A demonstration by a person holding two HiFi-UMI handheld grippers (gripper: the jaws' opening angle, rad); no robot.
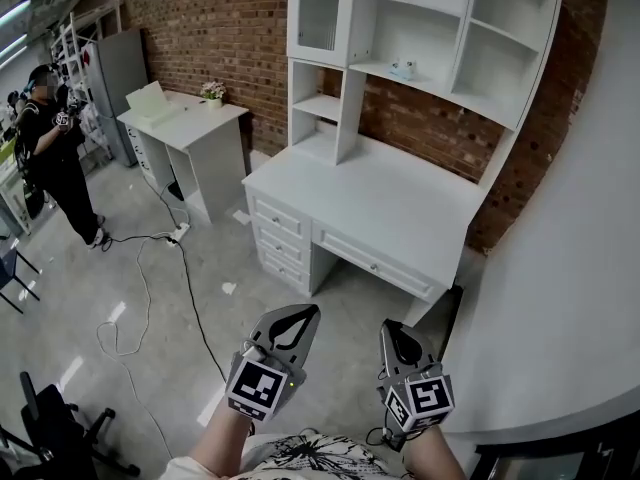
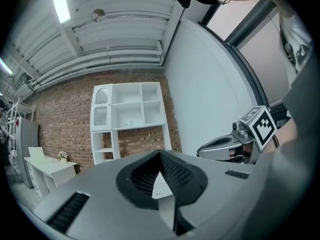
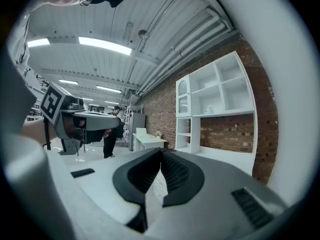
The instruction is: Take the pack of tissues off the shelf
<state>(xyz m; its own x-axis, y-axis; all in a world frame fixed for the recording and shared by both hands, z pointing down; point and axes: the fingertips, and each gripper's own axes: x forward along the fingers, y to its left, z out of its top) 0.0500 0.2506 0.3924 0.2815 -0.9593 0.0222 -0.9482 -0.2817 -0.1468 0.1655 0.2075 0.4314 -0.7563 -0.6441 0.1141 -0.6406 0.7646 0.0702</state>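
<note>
Left gripper (image 1: 303, 313) and right gripper (image 1: 392, 328) both closed, empty, well apart from the pack of tissues (image 1: 404, 69) on the shelf (image 1: 437, 82); arriving with jaws unopened could knock it off.

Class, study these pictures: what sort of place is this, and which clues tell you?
Probably a workshop or lab hall staged with home furniture: brick wall, white desk, cable trailing over bare floor, exposed ceiling pipes.
</note>
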